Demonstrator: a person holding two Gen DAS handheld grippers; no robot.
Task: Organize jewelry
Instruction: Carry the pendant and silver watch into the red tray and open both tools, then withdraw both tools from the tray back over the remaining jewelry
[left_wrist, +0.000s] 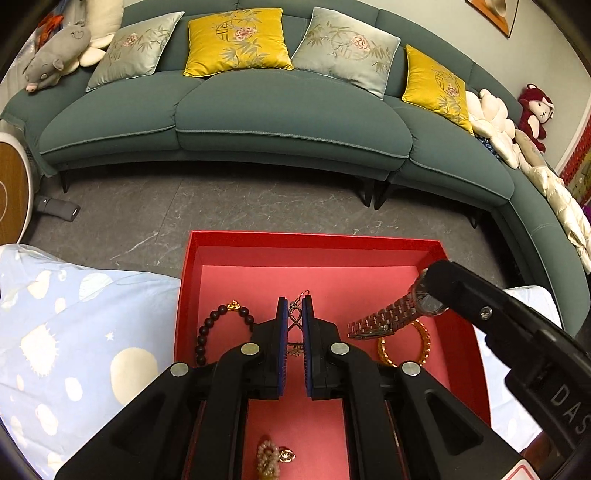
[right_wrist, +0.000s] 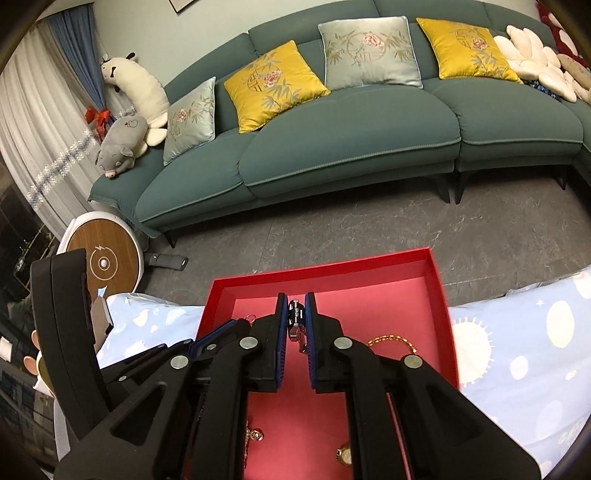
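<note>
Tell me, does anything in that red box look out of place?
Nothing looks spilled or broken. The red box holds a dark bead bracelet and gold bangle. The silver watch and earring hang from the grippers, above the box.

Curved teal sofa (left_wrist: 236, 122) along a pale wall (right_wrist: 140, 33), with yellow cushions (left_wrist: 236, 40) and pale blue-grey embroidered cushions (right_wrist: 369, 51). Grey pig plush (right_wrist: 118, 147) and white cow plush (right_wrist: 136, 85) at sofa's end, red monkey plush (left_wrist: 535, 114) at the other. Dark grey marbled floor (left_wrist: 221, 206). White sheer curtain (right_wrist: 40, 140) with blue drape (right_wrist: 77, 48). Round wood-topped appliance (right_wrist: 107, 262) on floor. Light blue patterned bedsheet (left_wrist: 74, 350) in foreground.
</note>
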